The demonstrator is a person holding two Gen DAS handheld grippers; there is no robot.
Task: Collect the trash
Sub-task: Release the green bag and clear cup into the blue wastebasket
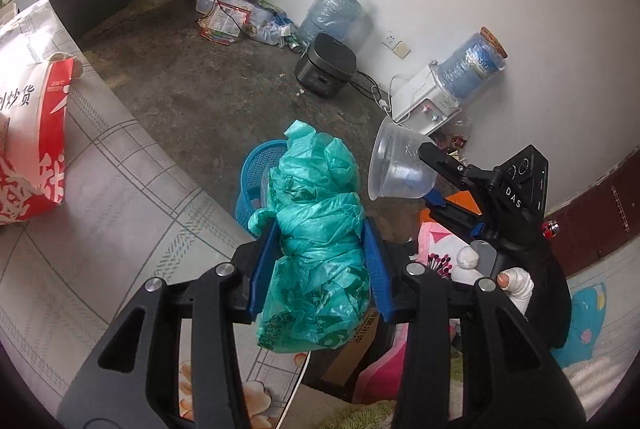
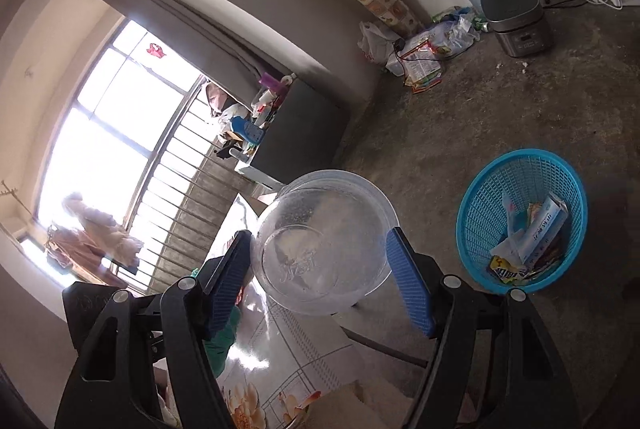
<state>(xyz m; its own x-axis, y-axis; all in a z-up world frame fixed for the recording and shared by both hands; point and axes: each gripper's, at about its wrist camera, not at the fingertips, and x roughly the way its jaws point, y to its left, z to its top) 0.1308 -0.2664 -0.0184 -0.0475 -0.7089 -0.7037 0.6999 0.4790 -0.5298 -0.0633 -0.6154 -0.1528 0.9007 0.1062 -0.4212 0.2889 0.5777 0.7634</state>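
Left wrist view: the left gripper [image 1: 318,265] squeezes a crumpled green plastic bag [image 1: 316,249] between its two blue pads, and the bag bulges out above and below them. Just behind the bag, on the gray floor [image 1: 192,101], part of the blue basket [image 1: 256,173] peeks out. To the right, the right gripper [image 1: 430,173] pinches a clear plastic cup [image 1: 396,167], and a bandaged hand [image 1: 496,269] holds its black handle. A red and white paper bag [image 1: 32,145] stands on the table [image 1: 100,229] at the left. By the far wall sit a black rice cooker [image 1: 326,65], a big empty water jug [image 1: 332,13] and a water dispenser [image 1: 428,97]. In the right wrist view, the right gripper [image 2: 320,261] grips the clear plastic cup [image 2: 324,241] from both sides, with the cup's bottom facing the camera. The blue basket [image 2: 484,189] stands on the floor [image 2: 440,117] to the right of the cup, apart from it, and it has paper wrappers [image 2: 528,241] inside. A bright window [image 2: 104,133] with bars fills the left side.
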